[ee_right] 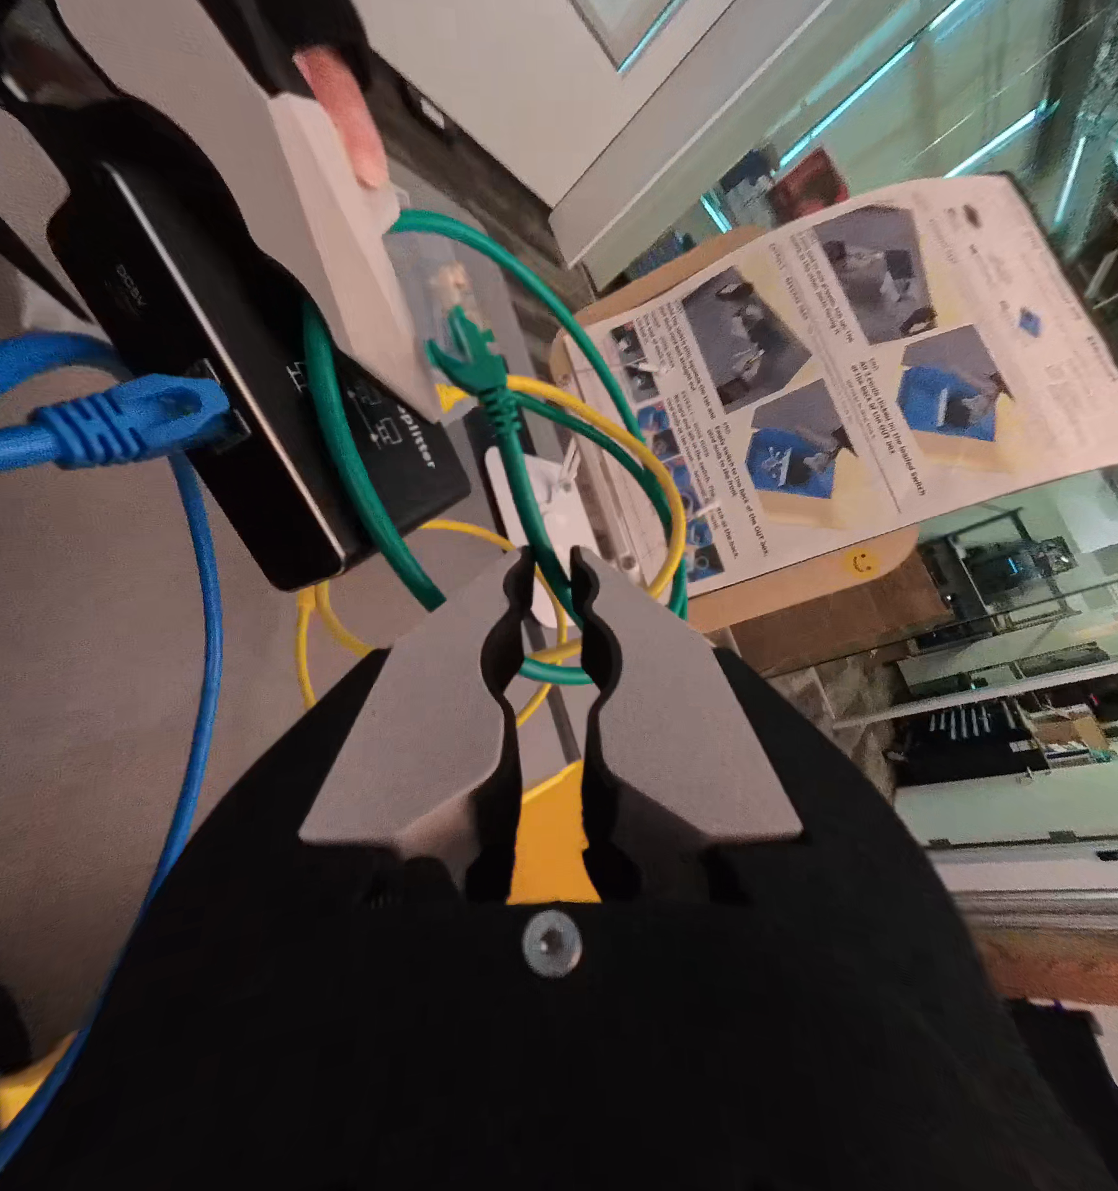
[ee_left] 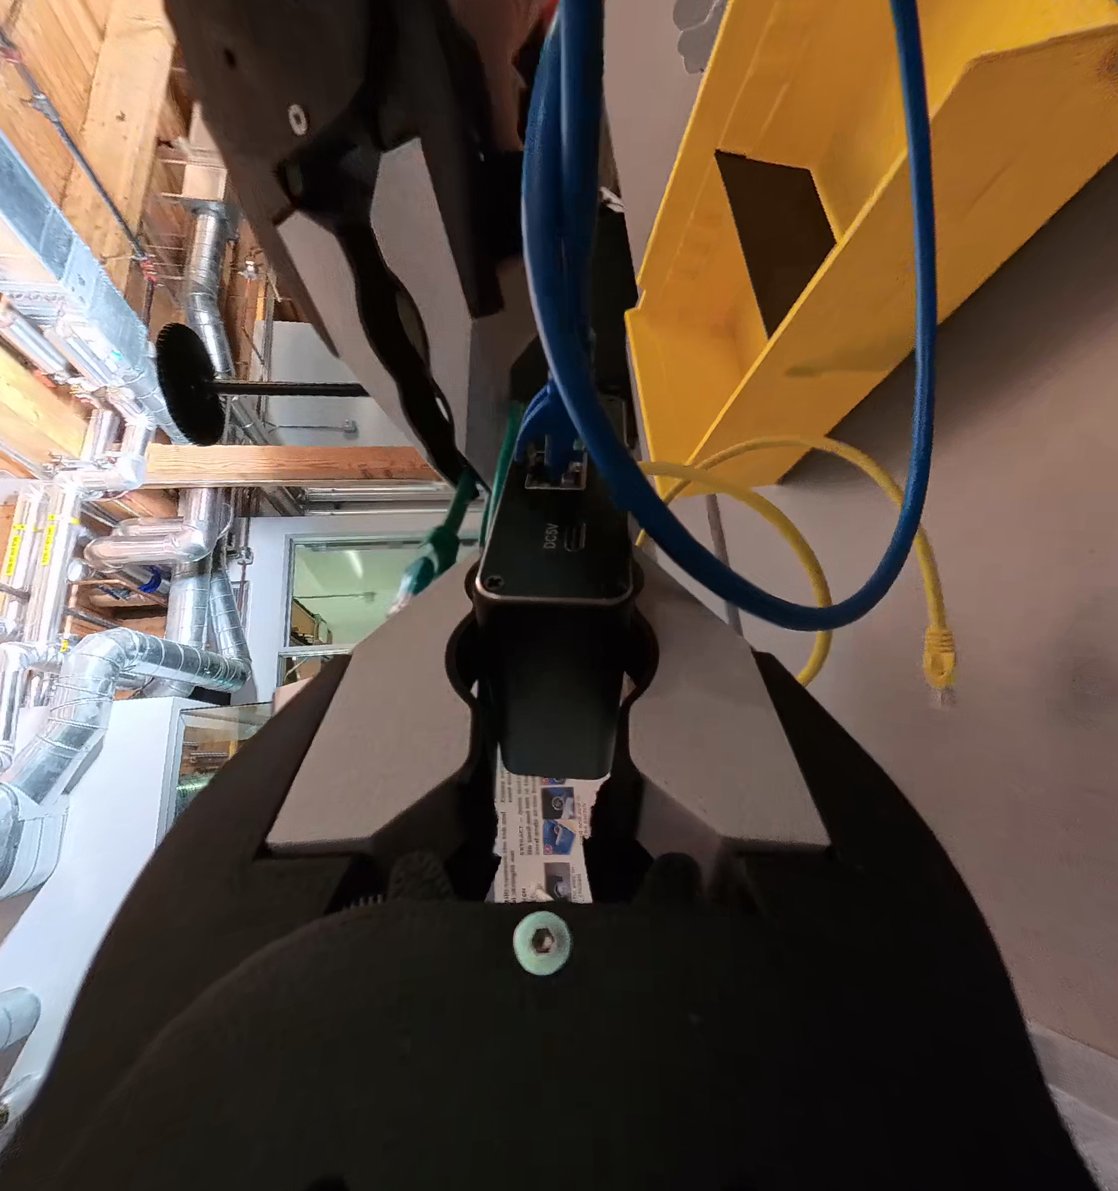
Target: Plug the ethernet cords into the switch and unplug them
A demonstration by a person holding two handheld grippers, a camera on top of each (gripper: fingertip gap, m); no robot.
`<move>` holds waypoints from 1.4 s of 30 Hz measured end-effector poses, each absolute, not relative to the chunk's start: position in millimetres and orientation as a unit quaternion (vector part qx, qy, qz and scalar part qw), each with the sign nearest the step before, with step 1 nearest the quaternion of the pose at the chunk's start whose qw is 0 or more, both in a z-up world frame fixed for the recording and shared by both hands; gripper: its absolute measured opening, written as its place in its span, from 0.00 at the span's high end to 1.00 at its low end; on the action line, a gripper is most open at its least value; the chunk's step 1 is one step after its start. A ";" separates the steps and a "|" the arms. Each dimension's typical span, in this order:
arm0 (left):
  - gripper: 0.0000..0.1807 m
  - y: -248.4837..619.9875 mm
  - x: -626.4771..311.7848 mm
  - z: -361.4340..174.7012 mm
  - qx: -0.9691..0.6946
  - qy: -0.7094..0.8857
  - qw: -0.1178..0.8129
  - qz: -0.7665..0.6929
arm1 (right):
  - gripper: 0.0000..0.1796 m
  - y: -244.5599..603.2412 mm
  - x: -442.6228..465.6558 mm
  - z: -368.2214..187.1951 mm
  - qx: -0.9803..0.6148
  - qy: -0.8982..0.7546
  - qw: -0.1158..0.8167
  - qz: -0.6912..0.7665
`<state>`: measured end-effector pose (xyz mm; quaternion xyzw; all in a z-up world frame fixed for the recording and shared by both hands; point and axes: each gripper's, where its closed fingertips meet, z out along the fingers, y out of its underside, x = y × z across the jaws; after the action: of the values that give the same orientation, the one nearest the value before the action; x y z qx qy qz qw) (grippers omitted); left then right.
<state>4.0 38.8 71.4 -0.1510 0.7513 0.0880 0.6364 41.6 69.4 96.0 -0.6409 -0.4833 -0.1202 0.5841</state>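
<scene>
Left gripper [ee_left: 553, 651] clamps the black switch [ee_left: 553, 619], blue cord [ee_left: 547, 445] plugged at its far end. Right gripper [ee_right: 551, 567] pinches the green cord [ee_right: 511, 464], probably; its plug [ee_right: 469, 351] hangs free near the switch's right edge.

The switch's [ee_left: 553, 644] rear end hides between the left claw's fingers [ee_left: 376, 728]; the blue cord [ee_left: 917, 322] beyond it leaves the picture's top edge.

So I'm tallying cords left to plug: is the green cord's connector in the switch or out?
Out. The green connector hangs free beside the switch; only the blue connector sits in a port.
</scene>
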 end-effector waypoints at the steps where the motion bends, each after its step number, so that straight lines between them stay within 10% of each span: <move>1: 0.80 40.5 4.6 67.9 -0.154 0.756 0.630 0.090 | 0.94 71.9 43.2 90.5 -0.649 -0.485 0.572 -0.128; 7: 0.80 61.1 1.0 66.7 -0.185 0.750 0.629 0.087 | 0.80 56.9 59.7 123.9 -0.637 -0.430 0.635 -0.079; 13: 0.80 80.9 -10.1 71.1 -0.206 0.737 0.631 0.124 | 0.84 -14.3 -4.7 127.3 -0.583 -0.528 0.606 0.118; 42: 0.80 100.7 -19.3 73.1 -0.222 0.724 0.636 0.150 | 0.98 -56.6 -3.8 46.7 -0.678 -0.611 0.386 0.133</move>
<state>-19.3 100.7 73.1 -0.2223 0.7236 0.1502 0.6359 -3.8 -56.6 46.7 -0.6781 -0.6114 0.1326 0.3857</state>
